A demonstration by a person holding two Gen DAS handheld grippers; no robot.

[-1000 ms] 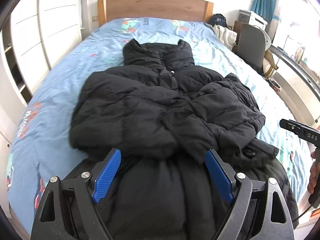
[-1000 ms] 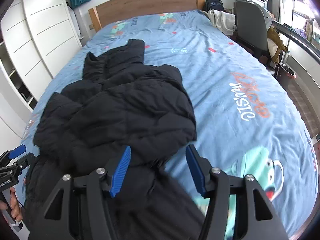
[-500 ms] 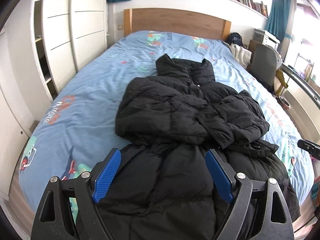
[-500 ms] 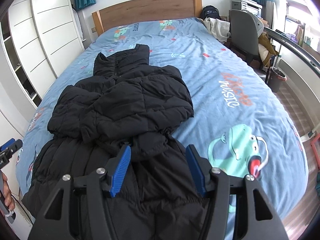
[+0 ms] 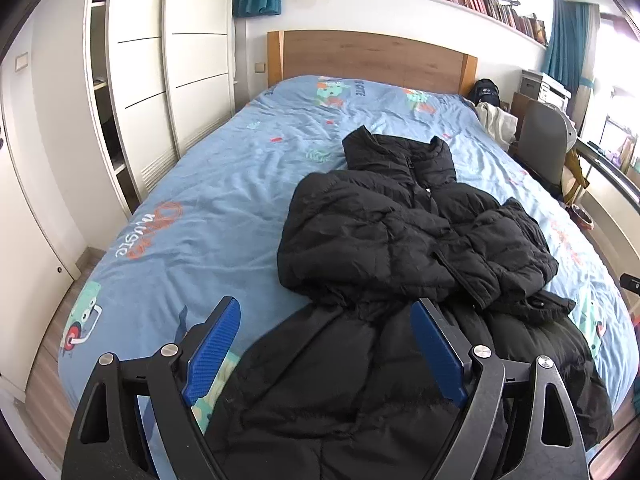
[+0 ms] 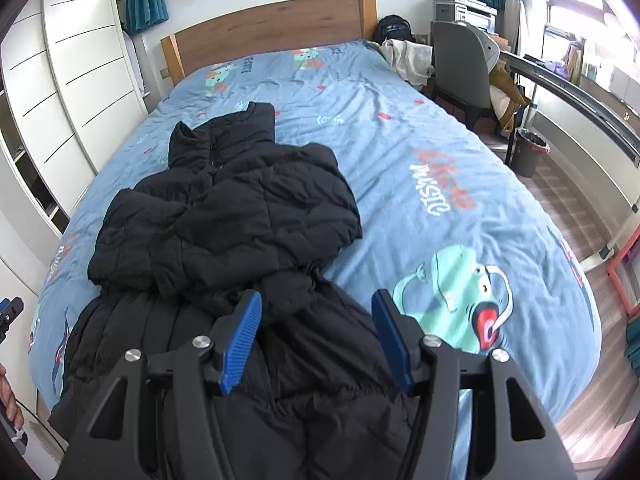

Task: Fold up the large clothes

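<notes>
A black puffer coat (image 5: 400,248) lies lengthwise on the blue patterned bed (image 5: 224,208), collar toward the far wooden headboard (image 5: 372,60), both sleeves crossed over its chest. The left tool (image 5: 325,346) and right tool (image 6: 316,336) hover above the near hem, blue pads spread apart, gripping nothing.

Coat (image 5: 404,248) lies on the bed (image 5: 224,216), collar toward the headboard (image 5: 372,60) at twelve o'clock, hem at six. Wardrobe (image 5: 168,80) at nine o'clock, chair (image 6: 460,68) at two, beside the bed.
</notes>
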